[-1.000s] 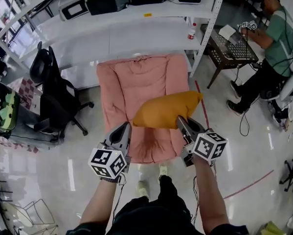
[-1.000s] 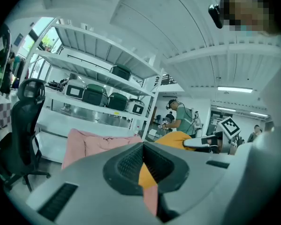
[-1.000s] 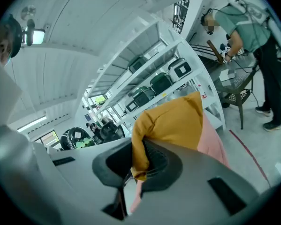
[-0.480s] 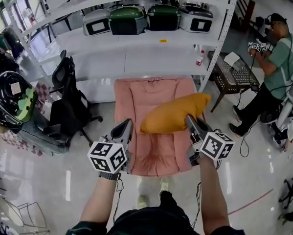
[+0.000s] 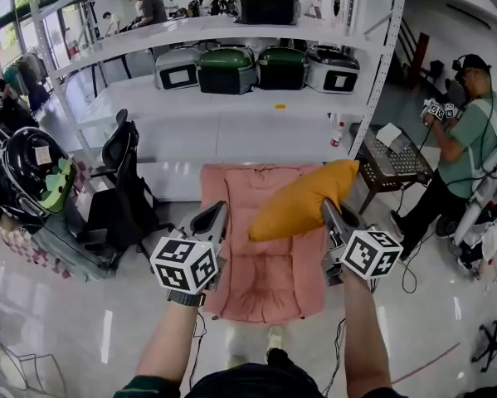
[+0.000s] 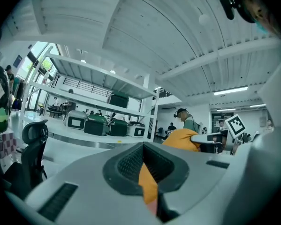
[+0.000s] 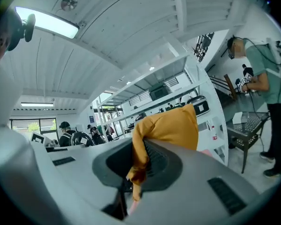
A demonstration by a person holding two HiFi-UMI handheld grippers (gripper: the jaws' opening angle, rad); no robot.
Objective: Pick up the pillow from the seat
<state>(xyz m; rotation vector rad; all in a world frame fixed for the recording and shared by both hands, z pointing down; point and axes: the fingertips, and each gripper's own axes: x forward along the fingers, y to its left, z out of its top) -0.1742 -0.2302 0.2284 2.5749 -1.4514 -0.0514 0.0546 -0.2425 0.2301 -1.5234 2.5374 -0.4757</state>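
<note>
The orange pillow [image 5: 302, 201] hangs in the air above the pink padded seat [image 5: 265, 276], tilted with its right end higher. My right gripper [image 5: 325, 206] is shut on the pillow's right lower edge. In the right gripper view a fold of the pillow [image 7: 166, 128] is pinched between the jaws of the right gripper [image 7: 134, 172]. My left gripper [image 5: 217, 211] stands left of the pillow, apart from it, jaws together and holding nothing. The left gripper view shows the pillow [image 6: 181, 138] off to the right of the left gripper [image 6: 147, 175].
White shelving [image 5: 231, 31] with several green and grey cases stands behind the seat. A black office chair [image 5: 119, 193] and a helmet [image 5: 28, 172] are at the left. A dark wire table [image 5: 393, 168] and a standing person [image 5: 468, 143] are at the right.
The pillow has risen higher off the seat in the right gripper. Both grippers have lifted and the head view has tilted up, so more of the shelving shows.
</note>
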